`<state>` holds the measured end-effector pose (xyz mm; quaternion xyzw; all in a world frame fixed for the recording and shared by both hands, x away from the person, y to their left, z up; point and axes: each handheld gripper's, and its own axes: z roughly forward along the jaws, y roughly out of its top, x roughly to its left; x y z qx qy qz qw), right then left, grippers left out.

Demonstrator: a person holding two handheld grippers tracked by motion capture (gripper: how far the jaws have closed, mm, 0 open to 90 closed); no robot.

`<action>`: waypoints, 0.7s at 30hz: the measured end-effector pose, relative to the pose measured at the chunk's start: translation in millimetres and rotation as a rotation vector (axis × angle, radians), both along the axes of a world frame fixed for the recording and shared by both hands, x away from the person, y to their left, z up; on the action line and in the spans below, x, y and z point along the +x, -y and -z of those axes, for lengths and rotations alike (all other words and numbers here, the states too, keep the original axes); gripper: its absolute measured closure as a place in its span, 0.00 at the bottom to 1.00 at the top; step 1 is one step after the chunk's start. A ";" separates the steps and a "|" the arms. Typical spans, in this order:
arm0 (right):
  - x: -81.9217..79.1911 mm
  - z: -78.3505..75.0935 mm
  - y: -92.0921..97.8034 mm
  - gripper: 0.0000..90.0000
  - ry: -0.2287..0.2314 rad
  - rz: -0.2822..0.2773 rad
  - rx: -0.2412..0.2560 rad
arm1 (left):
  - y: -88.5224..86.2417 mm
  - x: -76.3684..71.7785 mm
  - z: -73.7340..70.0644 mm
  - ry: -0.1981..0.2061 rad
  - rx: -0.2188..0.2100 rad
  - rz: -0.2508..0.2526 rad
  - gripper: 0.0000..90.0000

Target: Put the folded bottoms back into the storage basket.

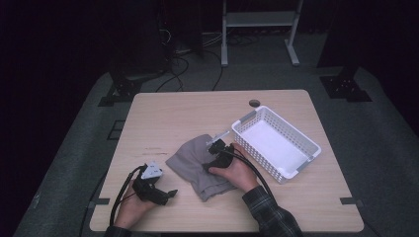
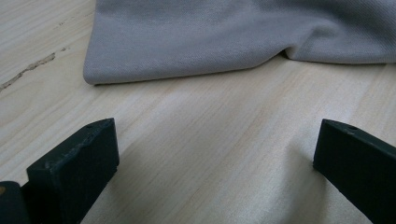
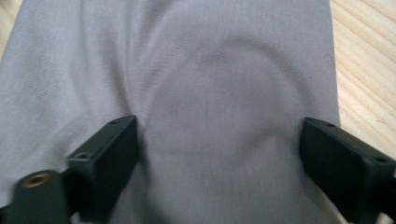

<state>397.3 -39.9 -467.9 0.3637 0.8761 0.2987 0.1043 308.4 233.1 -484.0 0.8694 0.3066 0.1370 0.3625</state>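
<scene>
Centrally on the wooden table [image 1: 163, 113], a crumpled grey cloth [image 1: 195, 163] is spread beside a white basket [image 1: 301, 160]. The right gripper [image 1: 207, 167] is pressed onto it, jaws wide. The left gripper [image 1: 170, 193] is held wide over bare wood nearby.

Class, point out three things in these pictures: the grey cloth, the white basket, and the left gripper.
grey cloth [image 1: 190, 160]: high view, on its flat middle.
white basket [image 1: 257, 115]: high view, on its far rim.
left gripper [image 1: 170, 193]: high view, midway between the tips of its open jaws.
</scene>
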 end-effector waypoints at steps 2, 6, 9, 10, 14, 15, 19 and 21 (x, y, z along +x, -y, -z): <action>-1.5 -1.8 -0.5 0.22 0.000 -0.012 -0.002 | 0.1 -0.3 0.0 0.000 0.000 0.001 0.00; -4.9 -4.6 -2.0 0.34 -0.005 -0.026 -0.001 | 0.2 -0.5 0.0 0.000 0.001 0.001 0.00; -6.8 -6.4 -2.8 0.44 -0.013 -0.033 -0.002 | 0.2 -0.6 -0.2 -0.001 0.002 0.001 0.00; -7.7 -6.8 -3.4 0.48 -0.015 -0.036 0.000 | 0.2 -0.6 -0.2 -0.001 0.003 0.002 0.00; -10.4 -8.0 -4.4 0.60 -0.022 -0.038 0.013 | 0.2 -0.5 -0.1 0.000 0.001 0.002 0.00; -11.5 -7.8 -4.5 0.62 -0.025 -0.027 0.021 | 0.2 -0.6 -0.2 -0.001 0.003 0.002 0.00; -13.7 -7.7 -4.4 0.67 -0.021 -0.023 0.031 | 0.2 -0.6 -0.2 -0.001 0.002 0.002 0.00; -13.8 -7.9 -3.9 0.68 -0.022 -0.022 0.034 | 0.2 -0.6 -0.2 -0.001 0.002 0.002 0.00</action>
